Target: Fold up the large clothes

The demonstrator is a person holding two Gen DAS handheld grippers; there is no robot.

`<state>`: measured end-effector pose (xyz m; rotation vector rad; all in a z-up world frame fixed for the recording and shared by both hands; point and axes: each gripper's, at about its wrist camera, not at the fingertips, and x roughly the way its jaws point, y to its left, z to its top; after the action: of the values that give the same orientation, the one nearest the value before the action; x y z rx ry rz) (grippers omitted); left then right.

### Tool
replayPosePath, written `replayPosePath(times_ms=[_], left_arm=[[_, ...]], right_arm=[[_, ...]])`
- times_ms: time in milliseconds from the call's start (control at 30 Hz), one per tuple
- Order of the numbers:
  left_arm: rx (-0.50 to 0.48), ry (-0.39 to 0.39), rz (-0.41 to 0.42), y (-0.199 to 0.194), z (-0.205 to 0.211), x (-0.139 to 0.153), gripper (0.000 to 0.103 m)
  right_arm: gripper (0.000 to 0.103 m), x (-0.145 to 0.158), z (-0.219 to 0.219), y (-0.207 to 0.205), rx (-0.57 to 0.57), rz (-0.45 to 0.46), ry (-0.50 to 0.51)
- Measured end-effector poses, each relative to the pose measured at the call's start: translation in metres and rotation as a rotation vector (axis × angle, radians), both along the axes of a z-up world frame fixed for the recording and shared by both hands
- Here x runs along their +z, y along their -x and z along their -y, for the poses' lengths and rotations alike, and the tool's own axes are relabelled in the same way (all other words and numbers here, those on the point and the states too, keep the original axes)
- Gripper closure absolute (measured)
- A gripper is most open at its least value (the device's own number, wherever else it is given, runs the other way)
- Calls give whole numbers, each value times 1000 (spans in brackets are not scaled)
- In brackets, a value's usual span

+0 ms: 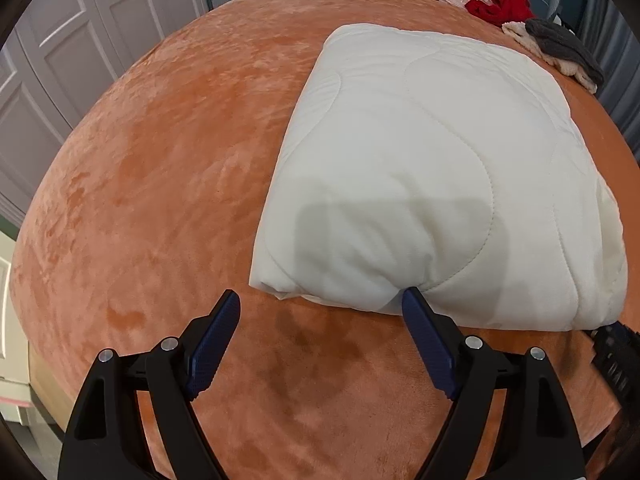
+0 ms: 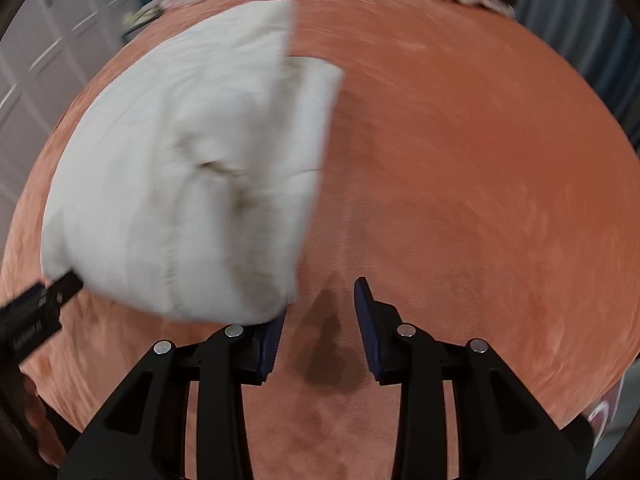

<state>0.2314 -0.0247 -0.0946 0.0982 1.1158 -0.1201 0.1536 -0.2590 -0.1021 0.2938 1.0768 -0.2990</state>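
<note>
1. Left wrist view: the white quilt (image 1: 432,168) lies folded into a thick rectangle on the orange bedspread (image 1: 168,168), filling the centre and right of the frame. Its near rounded edge sits just above the fingertips.
2. The left gripper (image 1: 322,300) stands wide apart with nothing between its blue pads; the right-hand fingertip touches or nearly touches the quilt's near edge, the other is over bare bedspread.
3. Right wrist view, blurred: the same quilt fills the left and centre of the frame. The right gripper (image 2: 322,300) is partly spread and released, holding nothing, with its left pad just under the quilt's lower corner.
4. Handling, as a judgement: the quilt looks soft, puffy and light for its bulk, not fragile. It will sag and spring open if lifted by one layer, and the smooth cover may slip.
5. Best hold seems to be the near folded edge, pinching all layers at the two near corners, one gripper on each.
6. At the upper right of the left view lie a red garment (image 1: 500,4) and a grey knit (image 1: 564,46), well apart from the quilt.
</note>
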Motion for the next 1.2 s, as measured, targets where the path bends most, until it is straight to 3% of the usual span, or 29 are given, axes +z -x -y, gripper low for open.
replayPosePath(times_ms=[200, 300, 367, 567, 733, 1033, 1200], left_arm=[[14, -20, 22, 13, -6, 11, 23], [23, 4, 37, 25, -10, 22, 23], [21, 19, 55, 38, -11, 33, 23], [3, 3, 105, 80, -6, 57, 23], [-1, -21, 157, 114, -1, 72, 23], [-51, -50, 225, 160, 8, 89, 22], [-44, -29, 234, 174, 3, 92, 22]], right_arm=[[69, 20, 2, 45, -22, 61, -5], [63, 36, -5, 68, -1, 98, -1], [43, 49, -10, 78, 11, 123, 7], [22, 87, -45, 99, 62, 222, 87], [19, 99, -60, 116, 85, 250, 155], [15, 110, -75, 159, 79, 287, 169], [15, 112, -78, 175, 69, 302, 158]])
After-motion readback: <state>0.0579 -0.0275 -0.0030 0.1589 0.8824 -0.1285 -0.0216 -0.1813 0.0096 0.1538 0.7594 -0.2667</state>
